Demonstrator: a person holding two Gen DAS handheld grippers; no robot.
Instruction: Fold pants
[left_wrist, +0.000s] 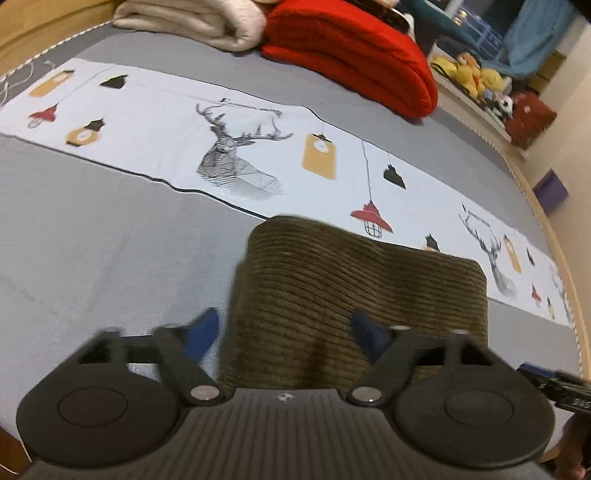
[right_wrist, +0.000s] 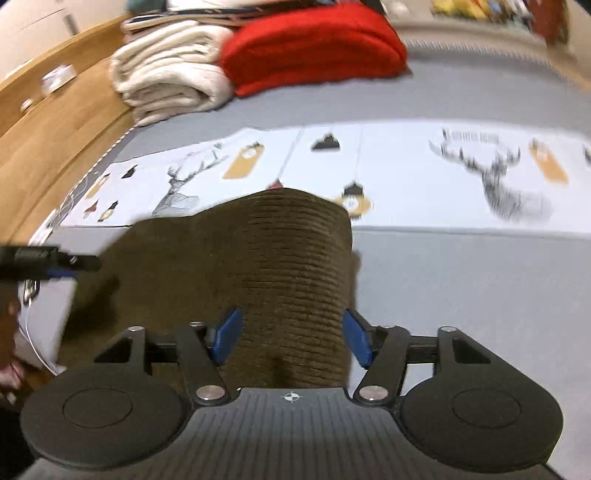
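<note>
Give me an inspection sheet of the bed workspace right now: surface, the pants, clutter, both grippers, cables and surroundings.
Surface: grey bedspread with a white printed band of deer and lamps across it.
Job's things: brown corduroy pants lying folded on the bed below the band; far edge humped up.
Clutter: cream folded blanket and red folded blanket side by side at the far end of the bed.
Grippers: left gripper open over the pants, holding nothing; right gripper open, pants between the pads, not pinched.
Cables: nothing seen.
Surroundings: wooden bed frame; yellow plush toys on a shelf beyond the bed; purple box on the floor.
</note>
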